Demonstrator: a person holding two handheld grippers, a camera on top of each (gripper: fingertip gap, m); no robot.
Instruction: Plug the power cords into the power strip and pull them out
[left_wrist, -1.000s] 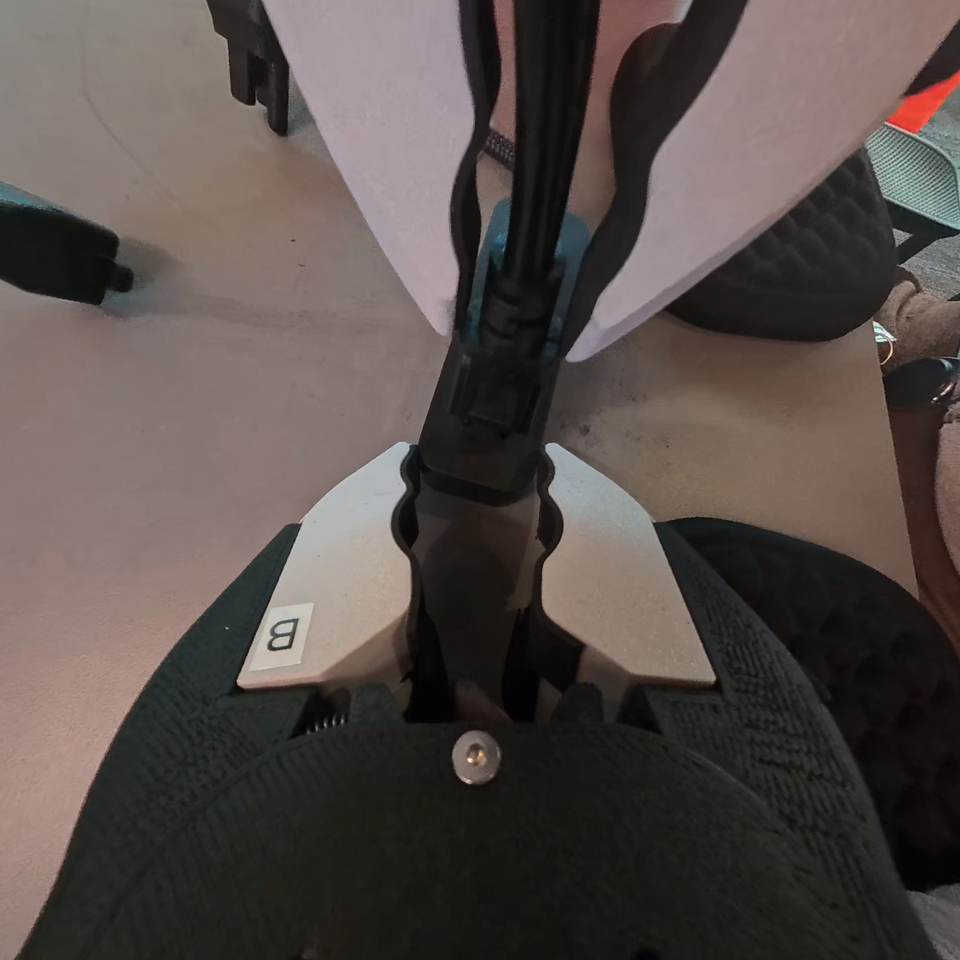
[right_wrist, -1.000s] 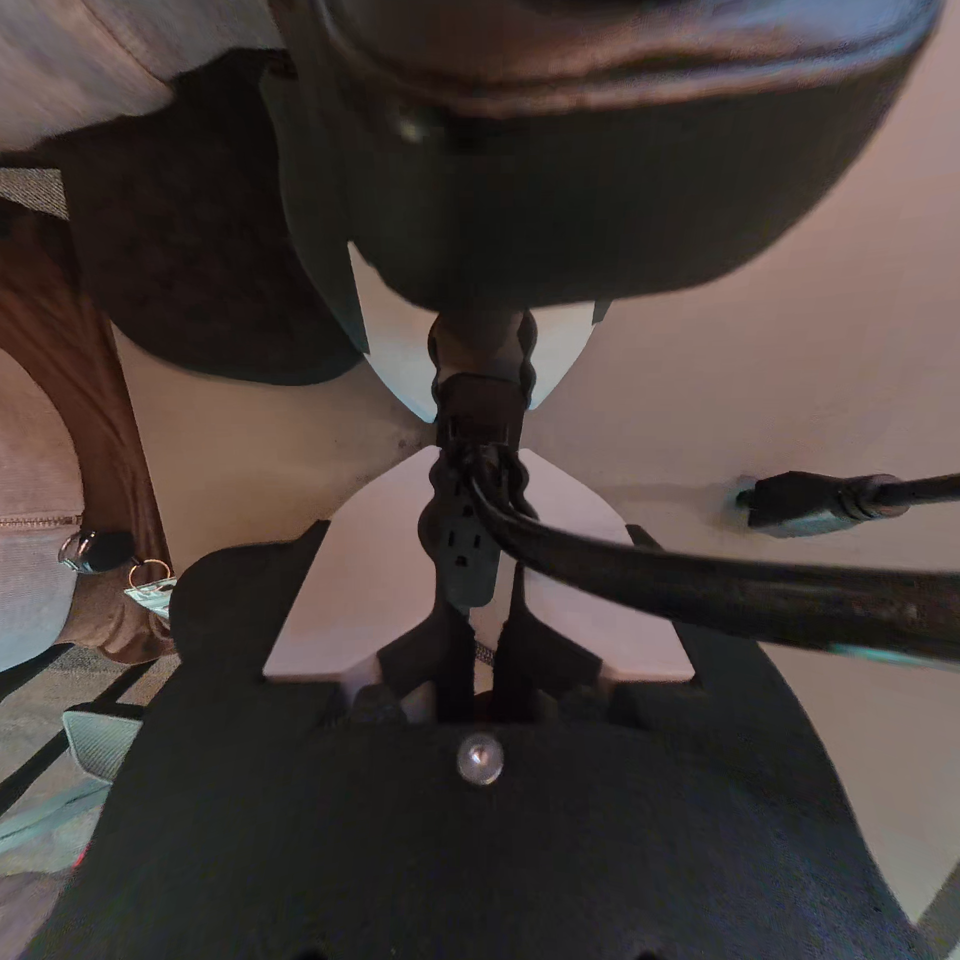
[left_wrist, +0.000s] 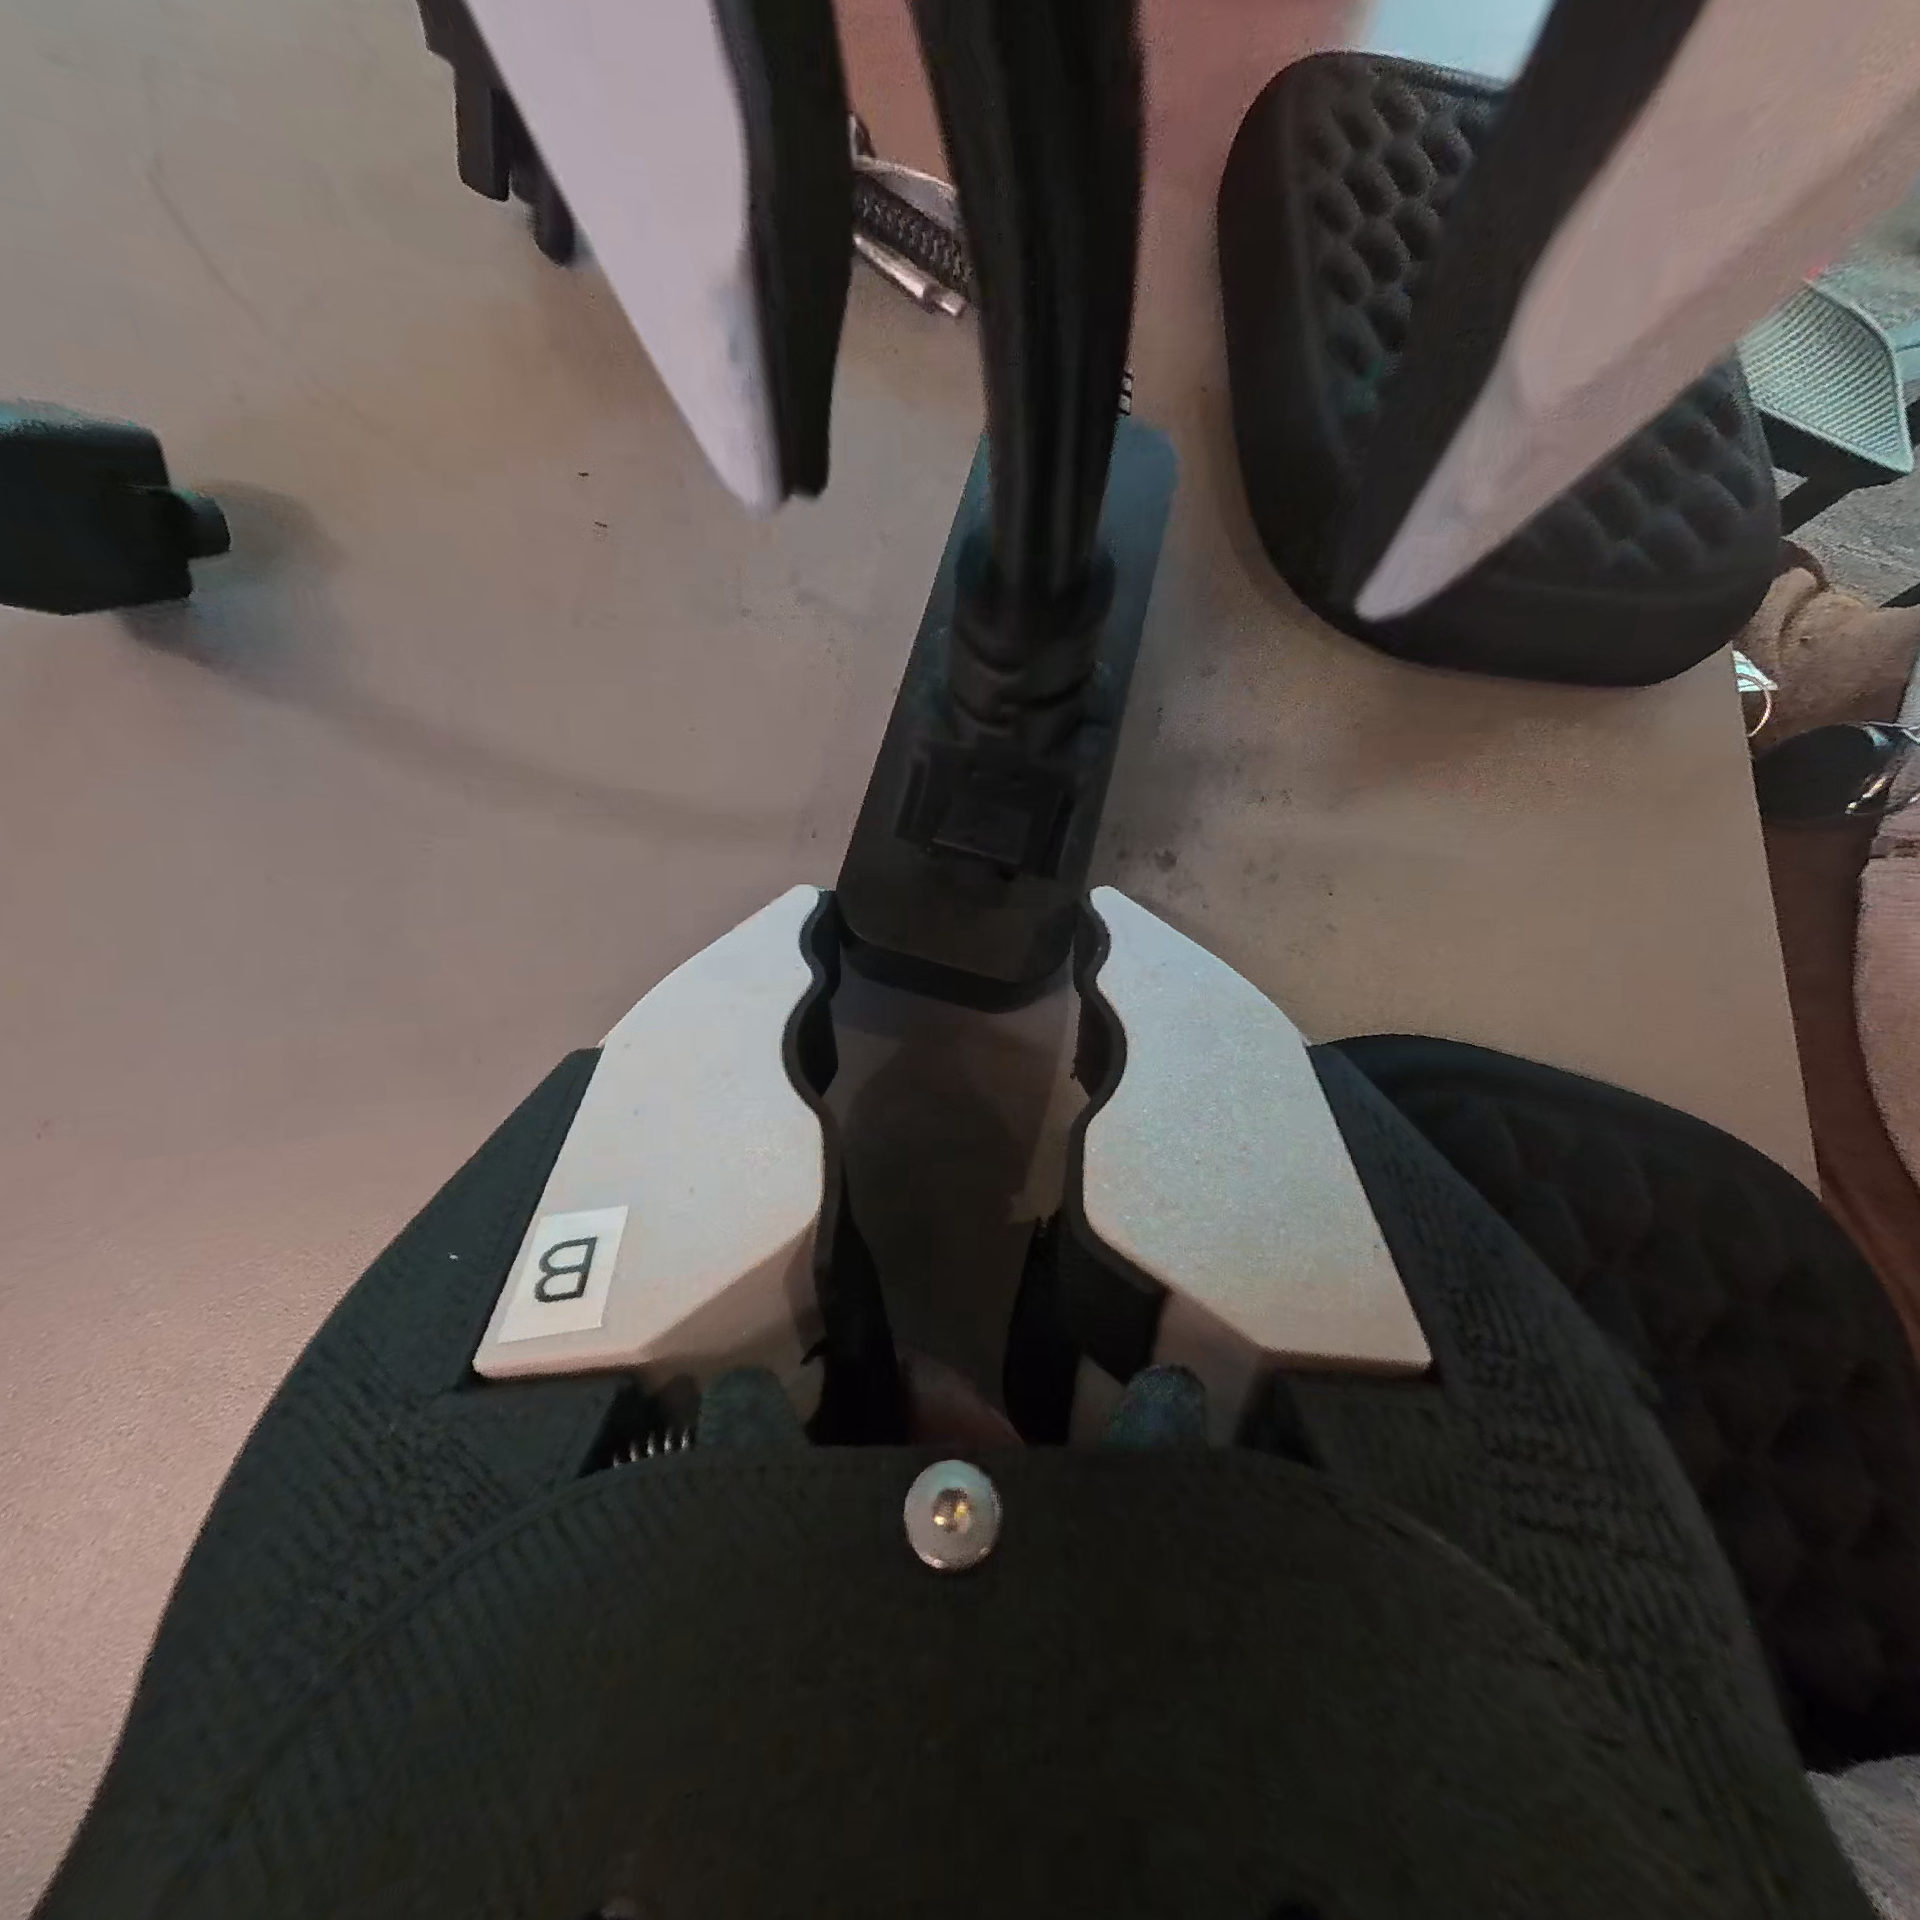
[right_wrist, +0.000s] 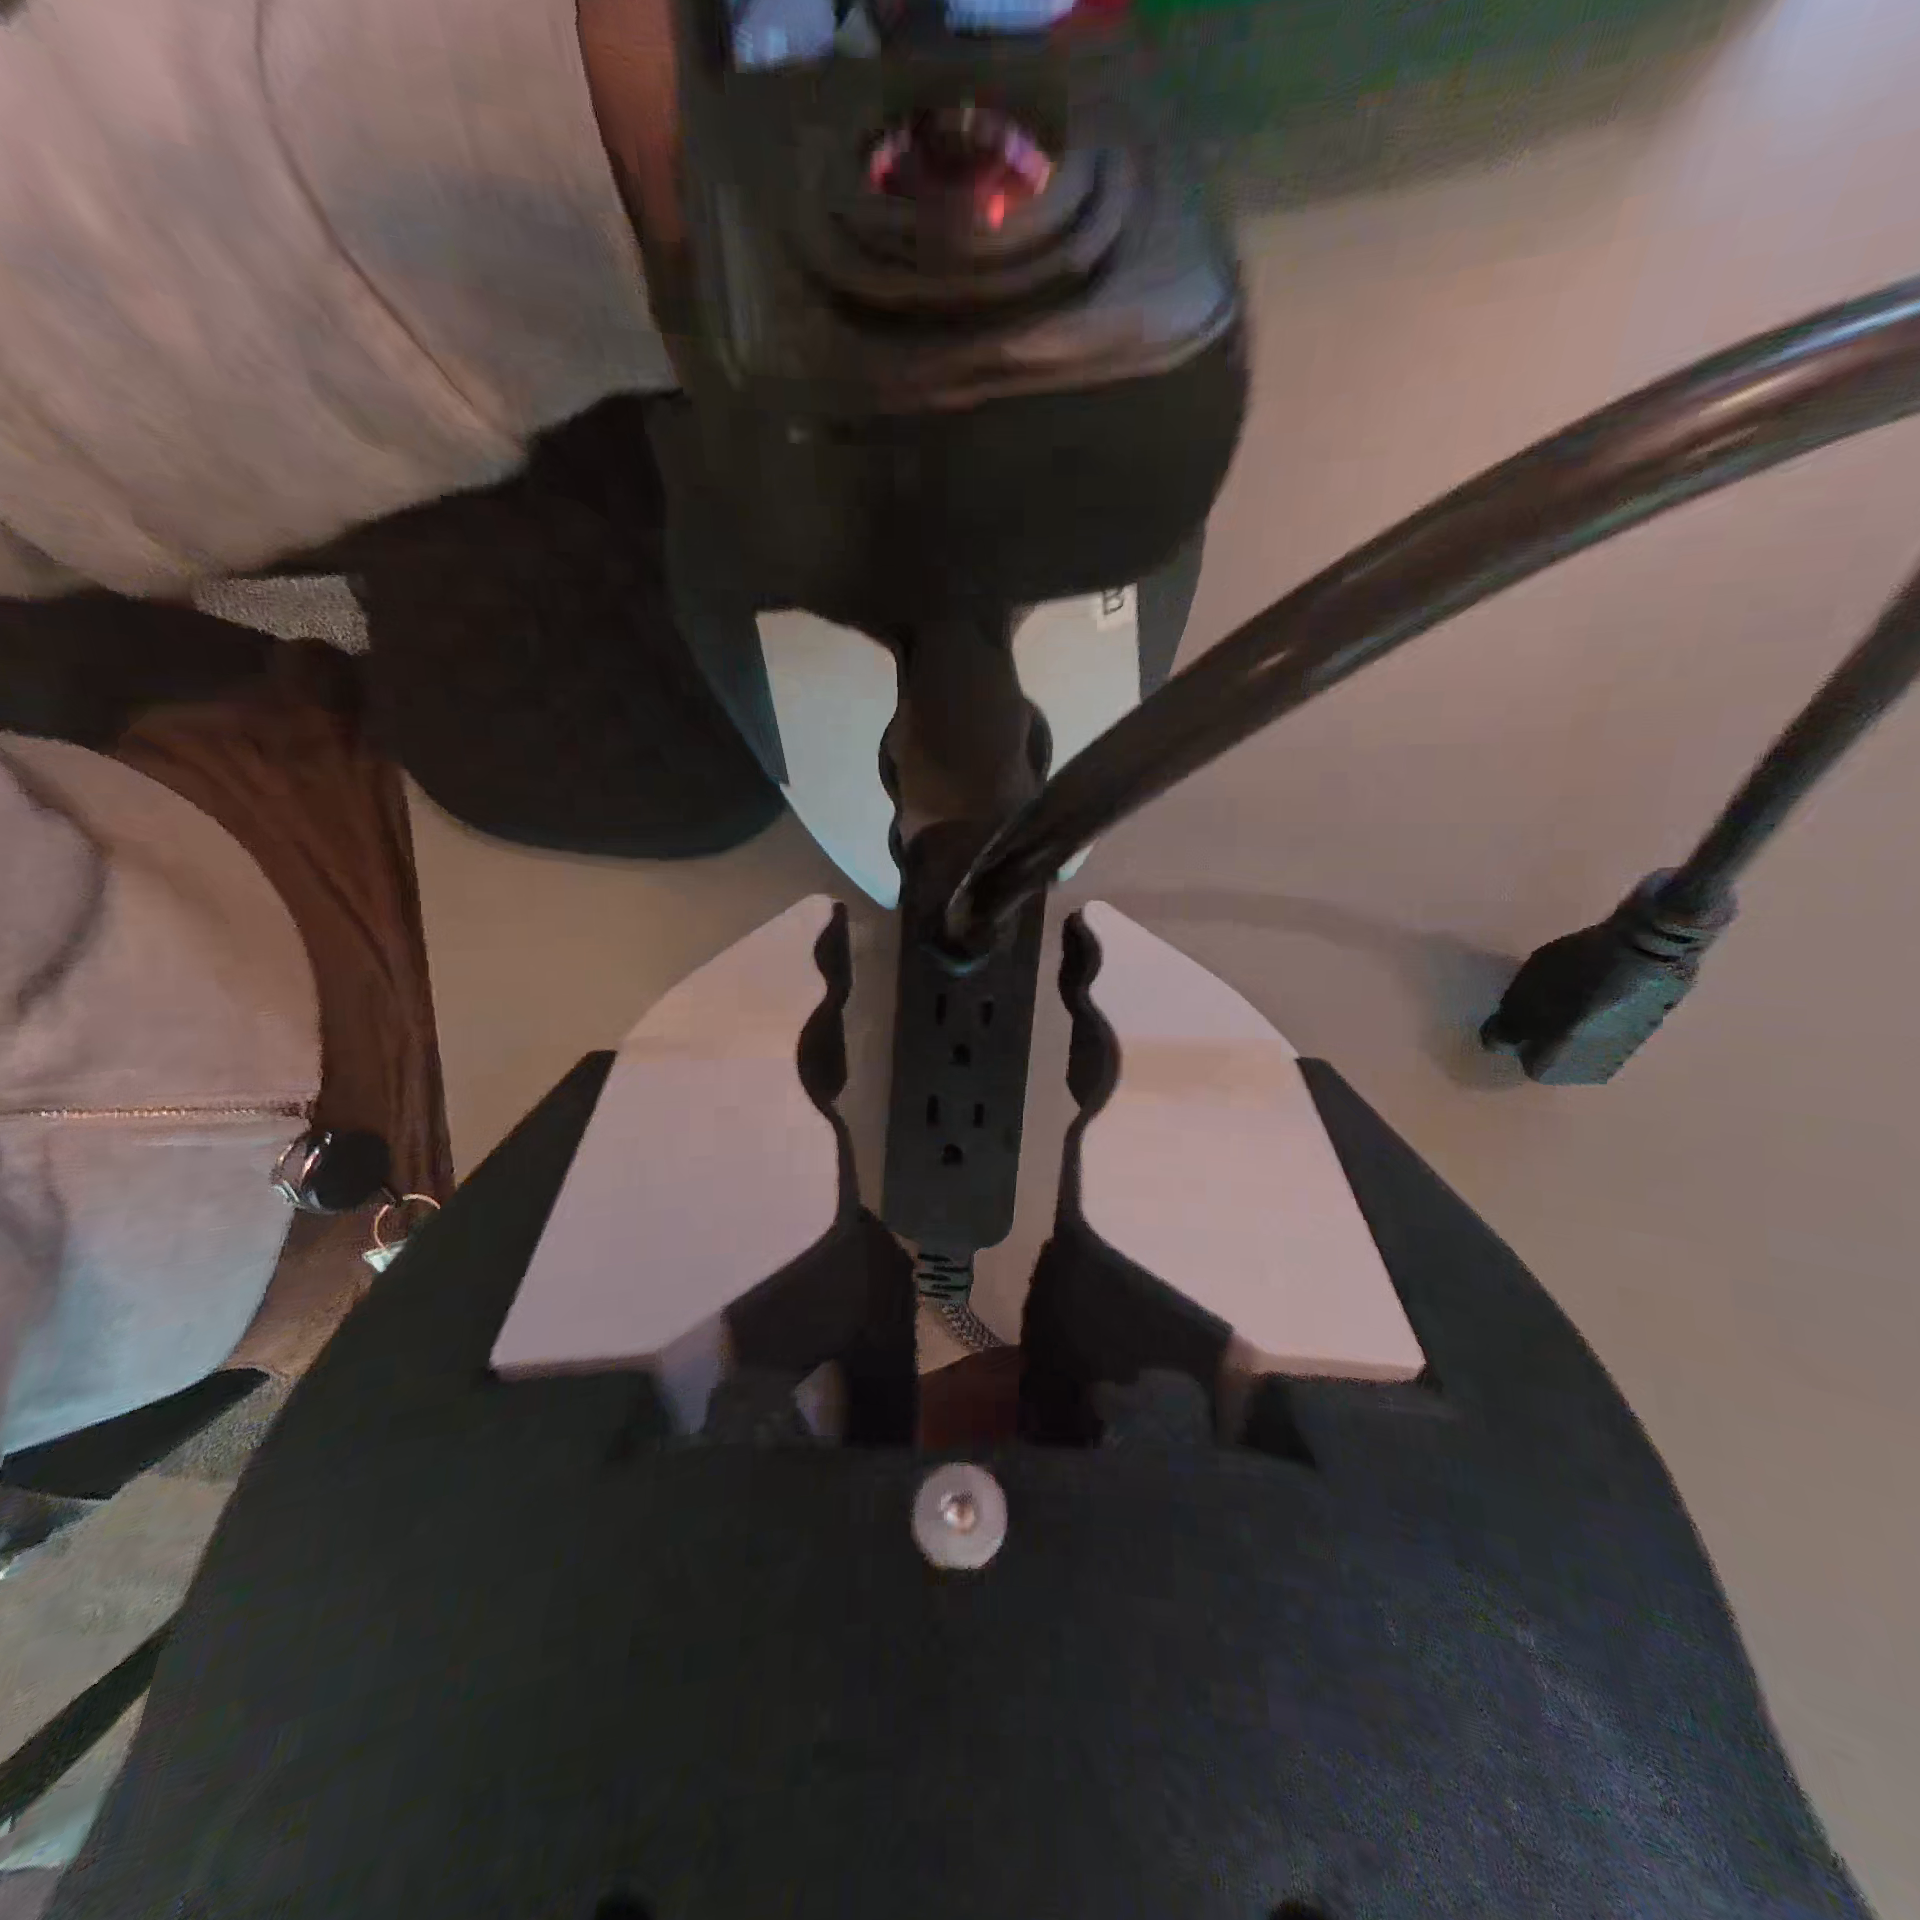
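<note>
Left gripper (left_wrist: 951, 925) clamps power strip (left_wrist: 1023, 675) end, steadying it | right gripper (right_wrist: 956, 925) jaws apart, straddling strip | 1 cord (left_wrist: 1039, 312) plugged in.

Our left gripper (left_wrist: 951, 935) carries two pale grey, wedge-shaped fingers (left_wrist: 717, 1164) whose inner edges are lined with wavy black rubber. A small white sticker (left_wrist: 566, 1270) bearing a black letter sits at the base of one finger. Behind the fingers spreads a broad, textured black printed body (left_wrist: 935, 1714), with a silver hex screw (left_wrist: 952, 1528) at its centre and a small coiled spring (left_wrist: 652, 1444) showing beside the finger base. Our right gripper (right_wrist: 958, 1023) matches: pale fingers (right_wrist: 717, 1174), scalloped black pads, a black shell and a central silver screw (right_wrist: 958, 1528). We wear a light beige top (right_wrist: 260, 270).
</note>
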